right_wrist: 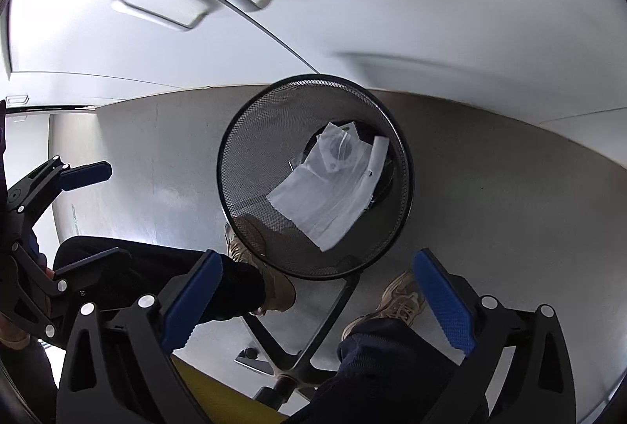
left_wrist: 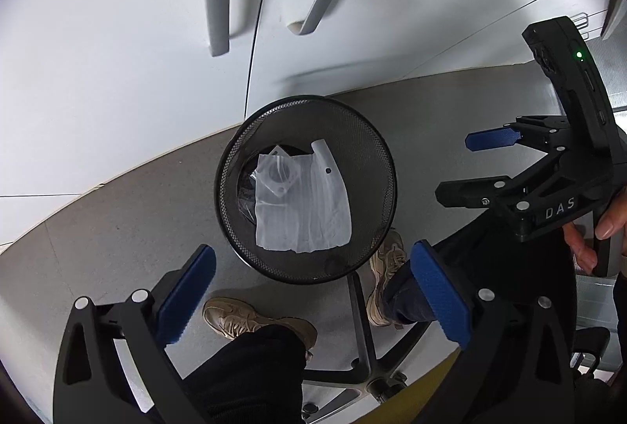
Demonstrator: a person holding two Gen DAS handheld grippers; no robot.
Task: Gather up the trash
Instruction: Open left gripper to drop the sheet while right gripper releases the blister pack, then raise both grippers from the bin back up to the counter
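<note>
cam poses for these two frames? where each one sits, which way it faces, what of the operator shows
Left wrist: on the left gripper, facing steeply down at the mesh bin; shows its open jaws, shoes, trouser legs, and the right gripper in a hand.
Right wrist: on the right gripper, also facing down at the mesh bin; shows its open jaws, legs, and the left gripper.
Shared: bin, white plastic bag inside it, chair base, cabinet doors.

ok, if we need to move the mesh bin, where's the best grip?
Take the mesh bin by its top rim, coming from above, one finger inside and one outside. It stands upright with the mouth open, and the rim nearest the shoes is free of the white plastic bag.
</note>
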